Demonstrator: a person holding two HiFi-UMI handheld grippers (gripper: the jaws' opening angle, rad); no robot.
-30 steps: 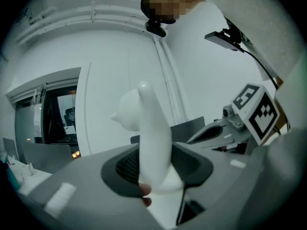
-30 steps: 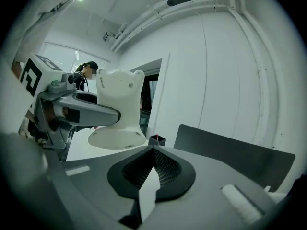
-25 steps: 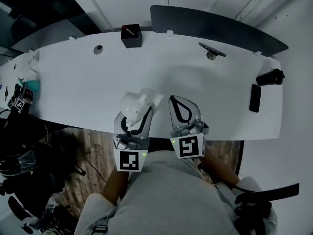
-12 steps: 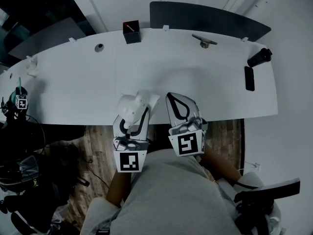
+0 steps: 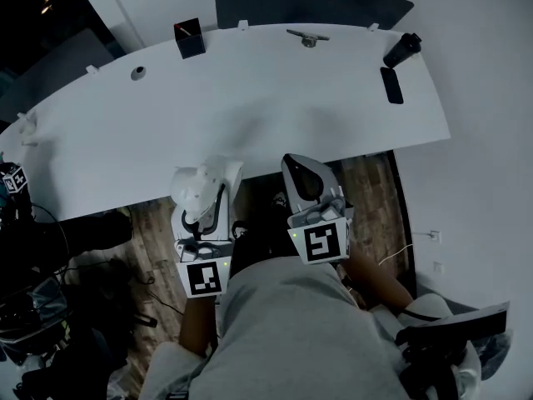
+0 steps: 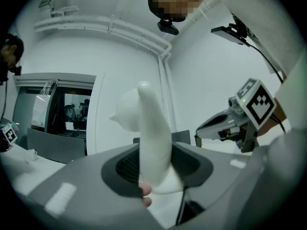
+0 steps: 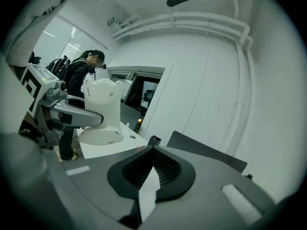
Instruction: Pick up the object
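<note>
White object point(image 6: 144, 114) pinched in fingers point(image 6: 81, 186) of left gripper point(image 6: 157, 157), right gripper point(image 6: 207, 128) nearby

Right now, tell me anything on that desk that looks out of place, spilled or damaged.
Nothing stands out. The white object is clamped in the left gripper, held up off the white desk; the black box, phone and bottle sit near its edges, with no spill visible.

No words, numbers or brand names can be read. Only black-and-white square markers are shown, on the left gripper point(image 5: 209, 197) and right gripper point(image 5: 296, 167). A similar marker seems to be carried by a small cube point(image 5: 10, 180) at far left.
</note>
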